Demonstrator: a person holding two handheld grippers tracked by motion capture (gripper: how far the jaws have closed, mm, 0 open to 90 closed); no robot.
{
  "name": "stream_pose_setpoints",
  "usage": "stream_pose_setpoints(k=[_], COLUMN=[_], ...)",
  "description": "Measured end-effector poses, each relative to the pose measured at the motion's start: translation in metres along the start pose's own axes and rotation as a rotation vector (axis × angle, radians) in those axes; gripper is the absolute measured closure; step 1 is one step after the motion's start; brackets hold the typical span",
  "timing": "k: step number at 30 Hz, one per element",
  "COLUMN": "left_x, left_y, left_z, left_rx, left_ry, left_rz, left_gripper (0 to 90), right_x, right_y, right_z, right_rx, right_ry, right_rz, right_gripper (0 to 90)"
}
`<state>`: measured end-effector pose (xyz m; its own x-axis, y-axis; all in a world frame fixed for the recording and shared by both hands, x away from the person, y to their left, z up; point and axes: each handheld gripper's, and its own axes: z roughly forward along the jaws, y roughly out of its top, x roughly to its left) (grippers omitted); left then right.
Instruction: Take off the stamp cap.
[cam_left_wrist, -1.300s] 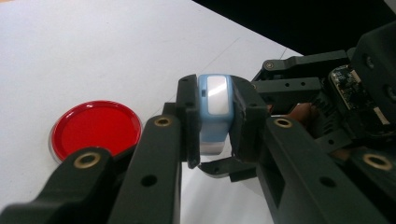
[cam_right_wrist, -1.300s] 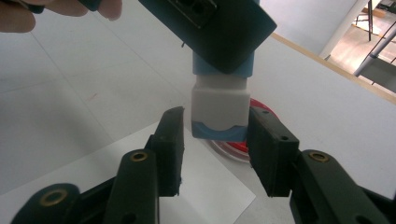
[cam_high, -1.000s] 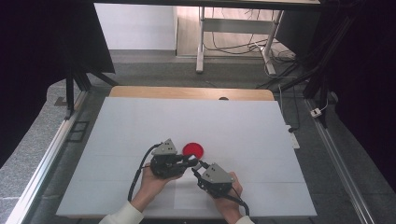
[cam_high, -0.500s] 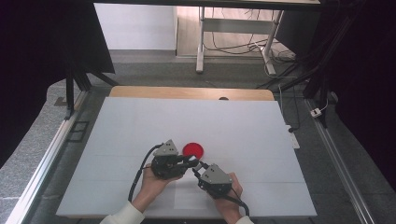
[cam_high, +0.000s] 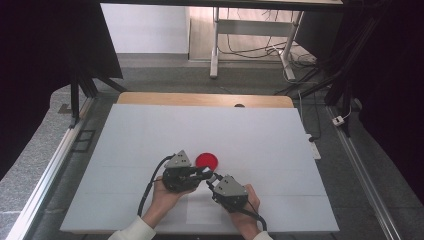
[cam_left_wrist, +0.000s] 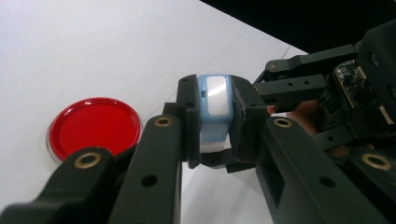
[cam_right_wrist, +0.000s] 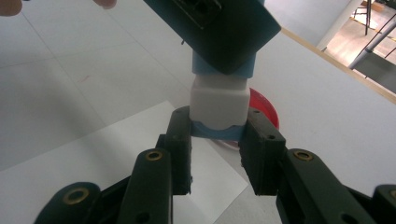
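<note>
both grippers are locked onto one small thing, a light-blue and white block (cam_left_wrist: 214, 109), held up off the table (cam_high: 280, 135) near the front edge. the left gripper (cam_left_wrist: 215, 123) has its jaws clamped on the blue end with the glossy white window, and the right gripper (cam_right_wrist: 215, 133) is pinching the other end, jaws squeezed against the blue base just below the white section. in the high view the two meet nose to nose, left gripper (cam_high: 206, 173) and right gripper (cam_high: 212, 182), just near of the red dish (cam_high: 207, 160).

here's the risk as i see it: the block looks like smooth, hard plastic with rounded corners, and the pads are flat black plastic, so if the hands pull apart unevenly or twist, one end could slip free and the piece could drop. the right grip sits only on a narrow lip, so that looks the weaker hold. the dish is shallow, round, translucent red with a clear rim, close enough to get knocked. a sheet of white paper (cam_right_wrist: 154, 140) lies flat on the matte white tabletop below.
</note>
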<state>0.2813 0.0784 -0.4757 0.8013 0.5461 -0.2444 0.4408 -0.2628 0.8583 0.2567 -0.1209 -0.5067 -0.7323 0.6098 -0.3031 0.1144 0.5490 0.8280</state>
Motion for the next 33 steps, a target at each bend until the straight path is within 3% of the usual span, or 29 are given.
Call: stream_pose_setpoints(k=[13, 17, 25, 33], left_x=[0.0004, 0.0007, 0.0006, 0.0002], left_y=[-0.0004, -0.0004, -0.0006, -0.0007], left_z=[-0.0012, -0.0017, -0.0011, -0.0012], left_rx=[-0.006, -0.007, -0.008, -0.015], left_ry=[-0.007, -0.010, -0.009, -0.006], left_rz=[-0.004, -0.004, -0.008, -0.009], left_gripper=[75.8, 75.8, 75.7, 75.8], right_x=[0.0028, 0.0014, -0.0027, 0.0002], right_y=[-0.0034, -0.0005, 0.0012, -0.0023], right_z=[-0.0008, -0.0013, -0.0020, -0.0023], right_rx=[-0.023, -0.008, 0.012, -0.016], right_ry=[-0.007, -0.003, 0.023, 0.005], right_rz=[0.042, 0.001, -0.014, 0.032], right_gripper=[65.6, 65.6, 65.5, 65.6])
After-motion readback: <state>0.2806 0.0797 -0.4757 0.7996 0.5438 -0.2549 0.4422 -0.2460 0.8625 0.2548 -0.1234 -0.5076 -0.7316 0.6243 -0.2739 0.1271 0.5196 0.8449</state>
